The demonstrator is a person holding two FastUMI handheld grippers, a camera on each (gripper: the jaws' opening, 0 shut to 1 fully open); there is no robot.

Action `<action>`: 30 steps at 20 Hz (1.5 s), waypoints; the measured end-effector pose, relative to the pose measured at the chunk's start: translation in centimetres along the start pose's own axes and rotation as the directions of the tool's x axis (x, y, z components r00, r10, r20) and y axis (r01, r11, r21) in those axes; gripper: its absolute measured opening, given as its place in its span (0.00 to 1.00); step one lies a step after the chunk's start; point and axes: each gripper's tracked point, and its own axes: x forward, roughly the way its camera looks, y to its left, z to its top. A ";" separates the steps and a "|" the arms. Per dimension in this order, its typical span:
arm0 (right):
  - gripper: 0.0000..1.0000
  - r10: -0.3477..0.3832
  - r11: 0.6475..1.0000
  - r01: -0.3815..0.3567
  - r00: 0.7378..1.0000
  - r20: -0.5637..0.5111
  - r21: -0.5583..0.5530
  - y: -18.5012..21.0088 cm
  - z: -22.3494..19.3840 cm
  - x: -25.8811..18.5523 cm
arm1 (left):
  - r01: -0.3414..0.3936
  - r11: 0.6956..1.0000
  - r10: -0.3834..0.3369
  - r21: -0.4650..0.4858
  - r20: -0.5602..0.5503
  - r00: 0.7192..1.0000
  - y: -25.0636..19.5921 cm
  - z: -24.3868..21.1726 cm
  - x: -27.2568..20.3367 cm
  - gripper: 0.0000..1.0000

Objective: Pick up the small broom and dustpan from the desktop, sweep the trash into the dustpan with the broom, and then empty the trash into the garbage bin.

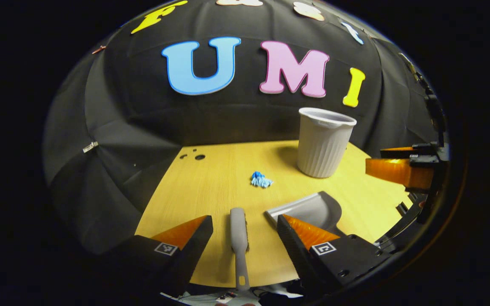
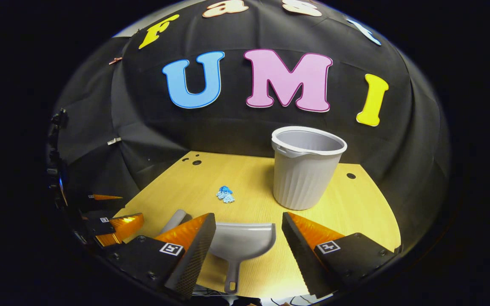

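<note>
A small grey broom (image 1: 239, 240) lies flat on the yellow wooden desktop (image 1: 219, 187), handle toward the near edge, between the fingers of my open left gripper (image 1: 245, 227), which hovers above it. The grey dustpan (image 2: 240, 242) lies just right of the broom, mouth facing away, under my open right gripper (image 2: 248, 227). The dustpan (image 1: 309, 210) also shows in the left gripper view, and the broom's tip (image 2: 175, 221) in the right gripper view. A crumpled blue scrap of trash (image 1: 261, 179) (image 2: 225, 194) sits mid-table. A grey ribbed garbage bin (image 1: 324, 142) (image 2: 304, 168) stands upright behind the dustpan.
Black cloth walls close in the table at the back and the left. Small holes (image 1: 196, 156) mark the far left corner of the desktop, another hole (image 2: 351, 175) sits right of the bin. The near table edge runs just below both handles.
</note>
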 end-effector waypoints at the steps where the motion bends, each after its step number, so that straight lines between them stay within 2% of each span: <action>1: 0.97 0.003 1.000 -0.003 1.000 -0.006 0.003 0.1 -0.1 0.0 | -0.005 1.000 0.005 -0.007 -0.039 0.999 0.2 -0.8 0.6 0.98; 8: 0.97 0.002 1.000 -0.001 0.997 -0.076 0.021 -0.7 -2.3 -0.1 | 0.015 1.000 -0.016 -0.003 -0.231 0.973 0.9 -6.4 5.1 0.98; 12: 0.97 -0.024 1.000 0.026 0.995 -0.096 0.018 -1.7 -3.0 -0.5 | 0.024 1.000 -0.019 0.009 -0.344 0.939 1.7 -10.0 7.4 0.98; 19: 0.98 -0.019 1.000 0.016 0.992 -0.124 -0.024 -1.6 -4.3 -1.2 | 0.033 0.998 -0.006 0.044 -0.504 0.864 2.6 -14.3 10.1 0.98; 23: 0.98 -0.004 1.000 0.001 0.990 -0.138 -0.020 -0.9 -5.0 -0.6 | 0.026 0.998 0.013 0.065 -0.535 0.845 2.5 -14.4 10.9 0.97; 27: 0.98 0.048 0.999 -0.050 0.980 -0.191 -0.008 0.4 -6.3 0.4 | 0.010 1.000 0.005 0.024 -0.559 0.829 1.9 -14.4 11.4 0.86; 28: 0.98 0.060 0.998 -0.064 0.976 -0.211 -0.012 0.9 -6.7 0.5 | 0.002 1.000 -0.004 -0.003 -0.570 0.822 1.5 -14.5 11.4 0.74; 29: 0.98 0.070 0.997 -0.075 0.971 -0.229 -0.013 1.2 -7.3 0.6 | -0.009 1.000 -0.007 -0.025 -0.577 0.817 1.2 -14.6 11.4 0.68; 30: 0.98 0.079 0.996 -0.085 0.966 -0.246 -0.012 1.6 -7.8 0.8 | -0.013 1.000 -0.005 -0.028 -0.575 0.818 1.2 -14.6 11.6 0.57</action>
